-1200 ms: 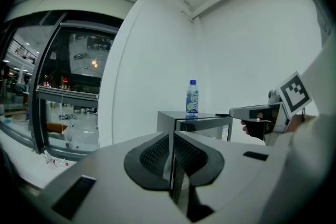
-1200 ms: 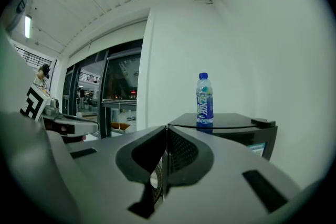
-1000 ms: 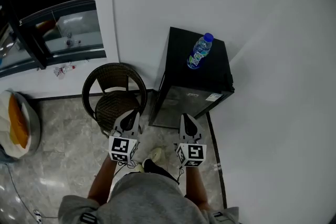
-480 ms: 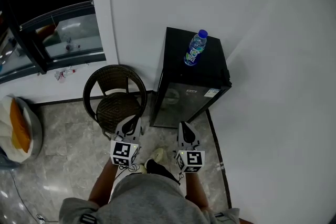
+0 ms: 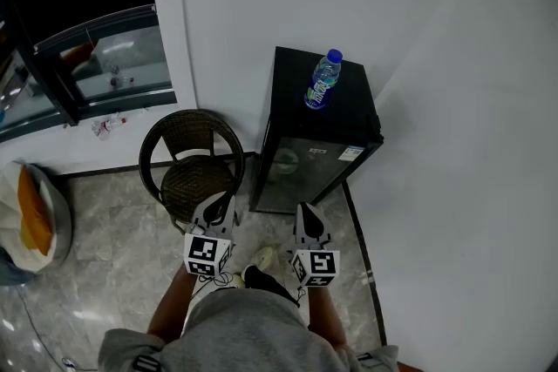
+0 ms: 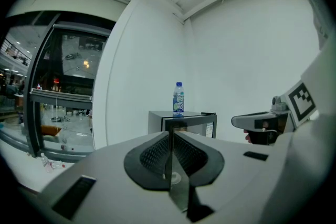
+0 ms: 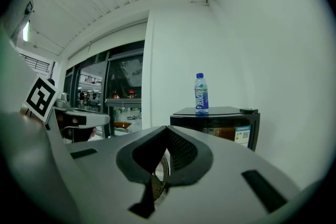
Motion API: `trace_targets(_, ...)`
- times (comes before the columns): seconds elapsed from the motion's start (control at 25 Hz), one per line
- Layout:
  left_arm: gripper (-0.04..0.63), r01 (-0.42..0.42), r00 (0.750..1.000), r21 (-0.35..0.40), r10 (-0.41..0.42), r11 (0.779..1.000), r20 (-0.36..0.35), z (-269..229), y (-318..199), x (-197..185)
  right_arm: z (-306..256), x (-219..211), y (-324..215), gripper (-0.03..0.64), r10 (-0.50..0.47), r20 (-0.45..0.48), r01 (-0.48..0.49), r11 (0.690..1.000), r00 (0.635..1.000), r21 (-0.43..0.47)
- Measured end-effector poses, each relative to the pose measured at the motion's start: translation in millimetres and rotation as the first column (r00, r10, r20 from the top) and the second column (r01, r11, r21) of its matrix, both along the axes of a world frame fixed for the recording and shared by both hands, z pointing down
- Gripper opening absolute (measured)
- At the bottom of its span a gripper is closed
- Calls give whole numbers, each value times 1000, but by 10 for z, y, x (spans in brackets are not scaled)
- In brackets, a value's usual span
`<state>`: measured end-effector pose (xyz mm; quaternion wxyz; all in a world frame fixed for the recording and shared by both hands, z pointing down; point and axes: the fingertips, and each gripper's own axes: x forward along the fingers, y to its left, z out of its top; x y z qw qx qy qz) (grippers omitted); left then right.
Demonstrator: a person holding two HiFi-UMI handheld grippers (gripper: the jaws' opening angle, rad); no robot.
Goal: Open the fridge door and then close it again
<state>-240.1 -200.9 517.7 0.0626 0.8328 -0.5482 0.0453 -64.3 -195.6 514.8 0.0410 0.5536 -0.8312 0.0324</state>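
Note:
A small black fridge (image 5: 307, 168) with a glass door stands against the white wall, and its door is closed. A clear water bottle (image 5: 322, 80) with a blue cap stands upright on its top. My left gripper (image 5: 215, 203) and right gripper (image 5: 307, 210) hover side by side over the floor, short of the fridge front and touching nothing. Both are shut and empty. The left gripper view shows its jaws (image 6: 170, 134) pressed together, with the fridge (image 6: 189, 124) and bottle (image 6: 178, 98) beyond. The right gripper (image 7: 167, 131) points level toward the fridge (image 7: 226, 126).
A dark wicker chair (image 5: 192, 157) stands just left of the fridge, close to my left gripper. A white wall runs along the right. A glass-fronted dark frame (image 5: 96, 57) is at the far left, with a bag (image 5: 30, 213) on the floor. My shoes (image 5: 259, 257) are below the grippers.
Both grippers have drawn slightly back toward me over the last second. The fridge door stays closed and the bottle has not moved.

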Motion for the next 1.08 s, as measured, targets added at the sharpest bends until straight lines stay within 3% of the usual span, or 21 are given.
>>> trace_targets(1.08, 28, 7, 1000, -16, -7, 1000, 0, 71, -21, 7, 70, 38, -12, 25, -5, 3, 5, 1000, 1000, -13)
